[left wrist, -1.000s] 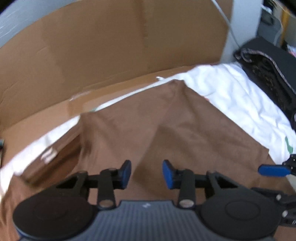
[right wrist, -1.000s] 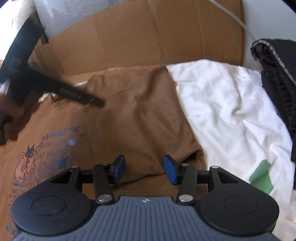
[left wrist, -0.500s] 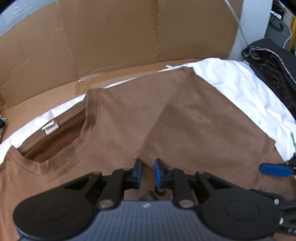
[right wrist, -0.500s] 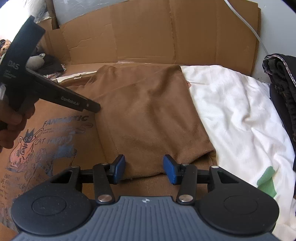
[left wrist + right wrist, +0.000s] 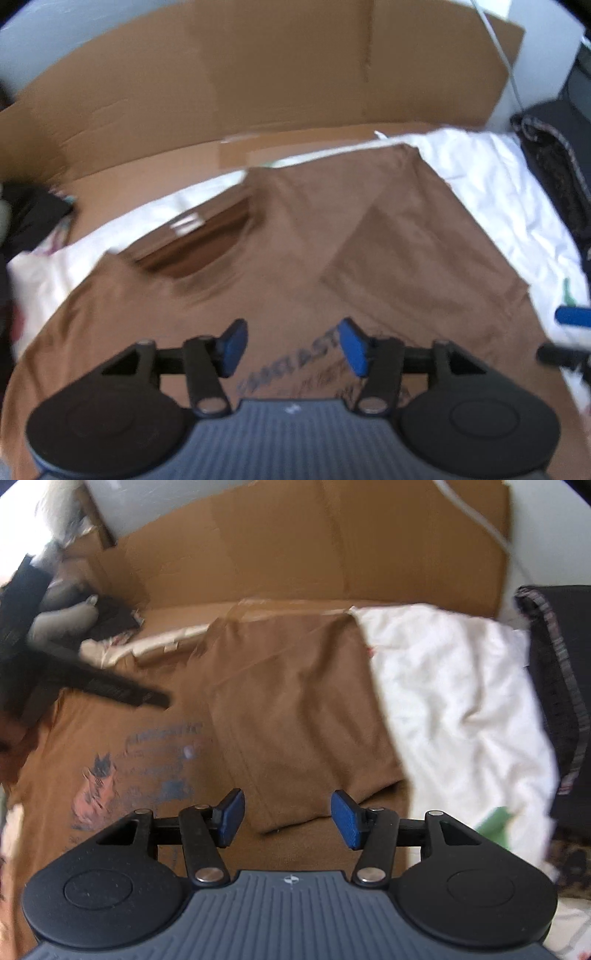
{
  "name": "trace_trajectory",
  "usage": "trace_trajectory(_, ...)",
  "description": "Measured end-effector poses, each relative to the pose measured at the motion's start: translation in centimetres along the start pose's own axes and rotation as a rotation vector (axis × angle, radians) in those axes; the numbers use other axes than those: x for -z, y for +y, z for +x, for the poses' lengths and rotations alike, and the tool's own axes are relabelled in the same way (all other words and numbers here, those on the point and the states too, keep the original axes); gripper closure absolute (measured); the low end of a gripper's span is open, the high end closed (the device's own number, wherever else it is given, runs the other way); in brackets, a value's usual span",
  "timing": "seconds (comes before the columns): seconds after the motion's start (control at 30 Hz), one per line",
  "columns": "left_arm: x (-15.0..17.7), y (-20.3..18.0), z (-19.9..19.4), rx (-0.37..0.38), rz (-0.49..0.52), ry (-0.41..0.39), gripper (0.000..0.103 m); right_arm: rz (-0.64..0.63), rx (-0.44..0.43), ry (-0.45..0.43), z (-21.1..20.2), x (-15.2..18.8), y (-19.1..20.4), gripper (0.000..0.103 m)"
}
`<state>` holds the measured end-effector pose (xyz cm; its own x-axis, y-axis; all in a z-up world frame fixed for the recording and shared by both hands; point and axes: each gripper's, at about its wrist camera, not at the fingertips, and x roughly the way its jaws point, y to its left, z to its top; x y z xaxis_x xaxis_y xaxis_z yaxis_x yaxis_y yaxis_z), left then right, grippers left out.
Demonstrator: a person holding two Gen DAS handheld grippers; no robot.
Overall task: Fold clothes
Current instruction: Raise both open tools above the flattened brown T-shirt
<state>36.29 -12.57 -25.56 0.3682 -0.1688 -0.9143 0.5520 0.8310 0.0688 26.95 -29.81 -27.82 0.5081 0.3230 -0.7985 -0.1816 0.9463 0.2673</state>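
A brown T-shirt (image 5: pixel 295 236) lies flat on a white sheet (image 5: pixel 491 192), print side up, collar (image 5: pixel 192 240) at the far left. Its right side is folded inward as a plain brown flap (image 5: pixel 295 716) over the chest, beside the blue cat print (image 5: pixel 147 760). My left gripper (image 5: pixel 291 349) is open and empty, hovering over the print's lettering. My right gripper (image 5: pixel 288 819) is open and empty just above the flap's near corner. The left gripper's black body (image 5: pixel 110 686) shows at the left of the right wrist view; a right gripper fingertip (image 5: pixel 572 315) shows in the left wrist view.
Brown cardboard (image 5: pixel 258 92) stands behind the sheet. Dark clothes (image 5: pixel 561 686) are piled at the right edge. A grey plush and dark items (image 5: pixel 66 620) lie at the far left. A green mark (image 5: pixel 495 823) is on the white sheet (image 5: pixel 461 701).
The left gripper was open, closed to a narrow gap half a second ago, and is open again now, pulled back over the print. The right gripper stayed open and shifted slightly.
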Motion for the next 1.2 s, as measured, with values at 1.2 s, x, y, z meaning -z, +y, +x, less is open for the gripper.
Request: trace_trajectory(1.2, 12.2, 9.1, -31.2, -0.288, -0.104, -0.229, 0.013, 0.094, 0.259, -0.115, -27.6, 1.9, 11.3, 0.041)
